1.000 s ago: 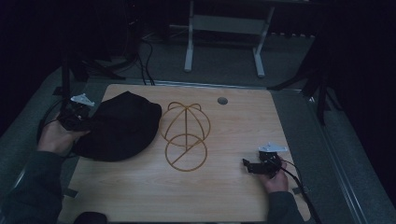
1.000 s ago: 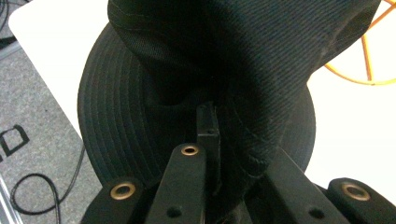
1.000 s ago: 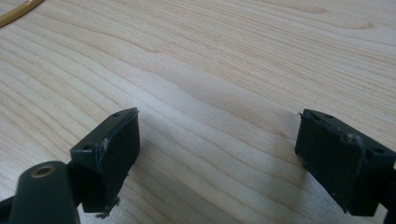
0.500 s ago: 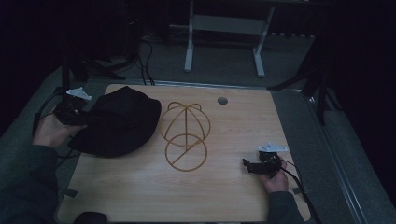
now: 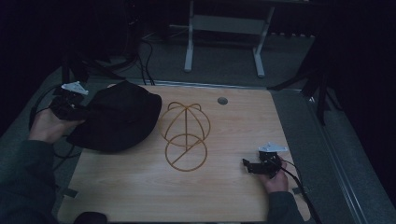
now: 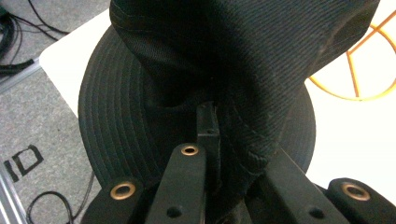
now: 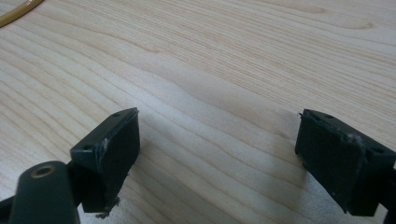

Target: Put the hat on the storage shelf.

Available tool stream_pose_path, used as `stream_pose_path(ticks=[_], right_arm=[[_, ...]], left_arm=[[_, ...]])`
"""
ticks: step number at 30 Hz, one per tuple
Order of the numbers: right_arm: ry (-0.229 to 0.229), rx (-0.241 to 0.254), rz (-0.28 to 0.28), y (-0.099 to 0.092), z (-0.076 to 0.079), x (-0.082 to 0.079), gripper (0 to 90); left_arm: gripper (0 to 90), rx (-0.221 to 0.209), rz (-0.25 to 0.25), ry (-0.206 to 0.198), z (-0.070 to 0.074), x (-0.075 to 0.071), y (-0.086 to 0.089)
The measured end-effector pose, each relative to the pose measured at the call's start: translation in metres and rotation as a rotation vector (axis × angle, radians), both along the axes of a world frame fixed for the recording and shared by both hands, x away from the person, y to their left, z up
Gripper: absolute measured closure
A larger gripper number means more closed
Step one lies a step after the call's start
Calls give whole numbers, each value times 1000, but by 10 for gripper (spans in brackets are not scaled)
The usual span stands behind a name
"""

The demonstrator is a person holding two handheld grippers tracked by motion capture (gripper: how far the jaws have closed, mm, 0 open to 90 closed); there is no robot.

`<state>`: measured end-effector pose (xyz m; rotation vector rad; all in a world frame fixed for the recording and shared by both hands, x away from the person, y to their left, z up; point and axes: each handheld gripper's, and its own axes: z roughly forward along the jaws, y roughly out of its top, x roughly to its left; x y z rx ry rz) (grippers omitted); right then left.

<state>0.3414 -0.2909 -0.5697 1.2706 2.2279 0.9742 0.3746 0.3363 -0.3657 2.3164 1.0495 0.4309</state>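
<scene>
A black bucket hat (image 5: 119, 121) lies on the left of the wooden table (image 5: 224, 196), its left edge raised. My left gripper (image 5: 77, 111) is at that edge, shut on the hat's cloth. In the left gripper view the jaws meet on a fold of the hat (image 6: 261, 60), with the gripper (image 6: 210, 126) over the brim. A gold wire hat form (image 5: 185, 135) sits at the table's middle, and its edge (image 6: 359, 88) shows past the hat. My right gripper (image 5: 247, 165) rests near the front right, open (image 7: 219, 144) over bare wood.
A round grommet hole (image 5: 222, 101) sits near the table's far edge. Cables (image 5: 144, 51) and the legs of another desk (image 5: 189, 42) stand on the grey floor beyond. Floor with black markings (image 6: 23, 161) lies off the table's left edge.
My left hand has risen a little, lifting the hat's left edge with it. The right gripper has stayed where it was.
</scene>
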Motion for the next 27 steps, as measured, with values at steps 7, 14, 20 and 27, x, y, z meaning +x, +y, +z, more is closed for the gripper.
stream_pose_path(ticks=[7,14,20,27], right_arm=[[0,0,0,0,0,0,138],[0,0,0,0,0,0,138],[0,0,0,0,0,0,138],[0,1,-1,0,0,0,138]], left_arm=[[881,-16,-3,-10,6,3,-1],[881,-24,-1,-20,13,4,0],[881,-39,-11,-24,18,5,0],[881,-44,-17,-26,23,8,-1]])
